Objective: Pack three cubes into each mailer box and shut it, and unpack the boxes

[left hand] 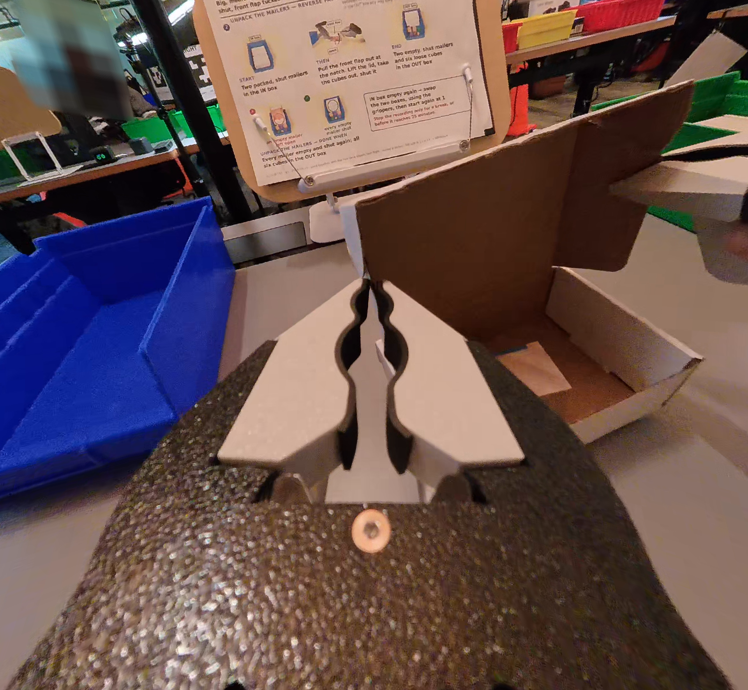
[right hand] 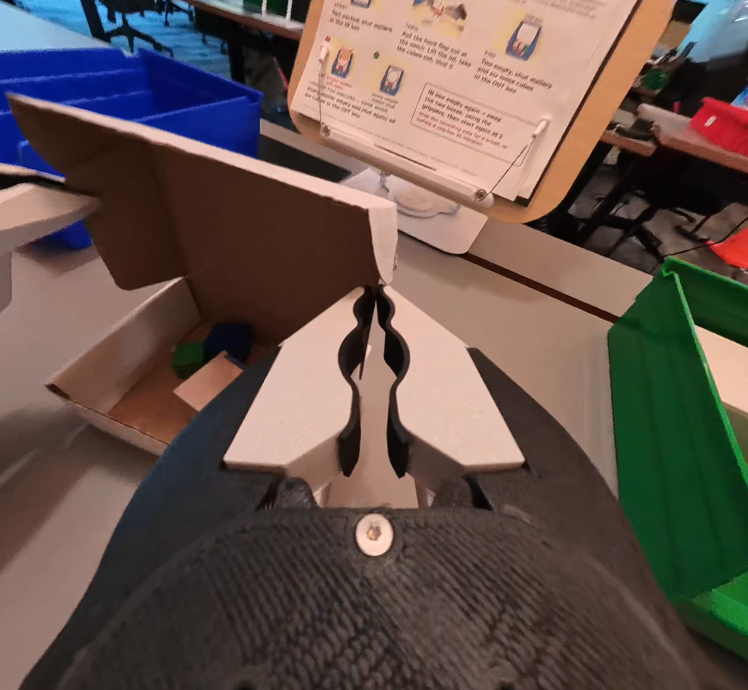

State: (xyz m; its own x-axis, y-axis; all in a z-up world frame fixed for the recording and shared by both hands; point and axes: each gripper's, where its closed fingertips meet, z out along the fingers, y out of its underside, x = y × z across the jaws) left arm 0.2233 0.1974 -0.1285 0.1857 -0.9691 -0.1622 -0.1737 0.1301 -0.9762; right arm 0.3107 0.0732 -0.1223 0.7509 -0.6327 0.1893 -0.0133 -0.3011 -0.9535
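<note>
A mailer box (left hand: 607, 330) stands open on the table, its brown-lined lid (left hand: 465, 245) held upright. My left gripper (left hand: 371, 285) is shut on the lid's left side flap, whose thin edge shows between the fingers. My right gripper (right hand: 375, 290) is shut on the lid's right side flap (right hand: 384, 241). Each gripper also shows at the far edge of the other view, the right one (left hand: 615, 184) and the left one (right hand: 93, 200). In the right wrist view the box (right hand: 121, 346) holds a green cube (right hand: 188, 354) and a blue cube (right hand: 234, 340) at the back. A pale patch (right hand: 210, 383) lies on the box floor.
A blue bin (left hand: 101, 326) stands to the left of the box. A green bin (right hand: 668, 427) stands to the right. An instruction sheet on a stand (left hand: 344, 63) is behind the box at the table's far edge. Other tables and coloured bins are in the background.
</note>
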